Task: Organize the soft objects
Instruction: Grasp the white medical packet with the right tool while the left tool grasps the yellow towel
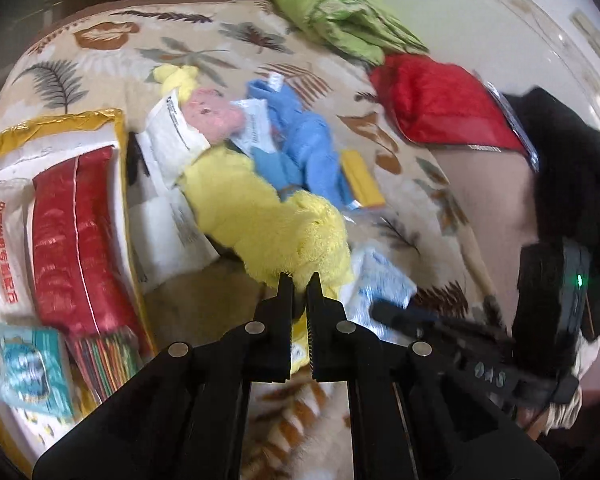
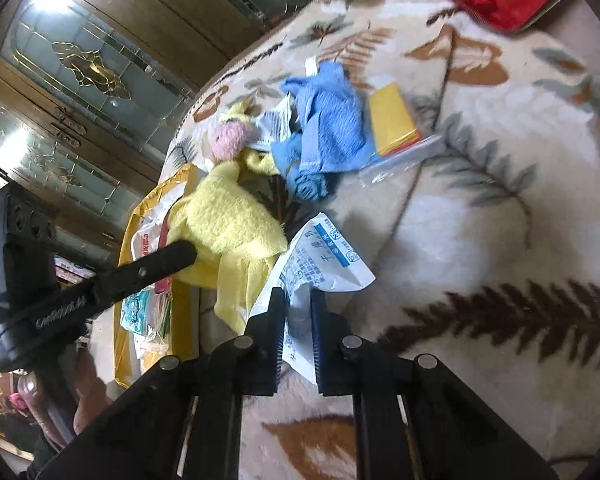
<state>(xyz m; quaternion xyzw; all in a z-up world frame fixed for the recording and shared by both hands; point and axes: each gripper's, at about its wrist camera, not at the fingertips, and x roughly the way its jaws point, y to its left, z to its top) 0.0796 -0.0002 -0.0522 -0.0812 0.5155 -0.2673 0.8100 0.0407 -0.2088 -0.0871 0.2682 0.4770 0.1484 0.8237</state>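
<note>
While both grippers sit low over the leaf-patterned blanket, each has its jaws pinched nearly together on something soft or thin. At 6 o'clock in the left wrist view, the left gripper is clamped on the near edge of the yellow towel, which runs up toward 11 o'clock, where a pink plush ball lies against it. The blue towel lies bunched just beside the yellow one toward 1 o'clock, with a yellow packet touching its right side. A green cloth is at 12 o'clock and a red bag at 2 o'clock, both well apart from the towels. Red-and-gold packaging fills 9 o'clock.

From the right wrist view, the right gripper at 6 o'clock grips a white printed packet, the paper passing between its 2 fingers, just beside the yellow towel's hanging edge.
</note>
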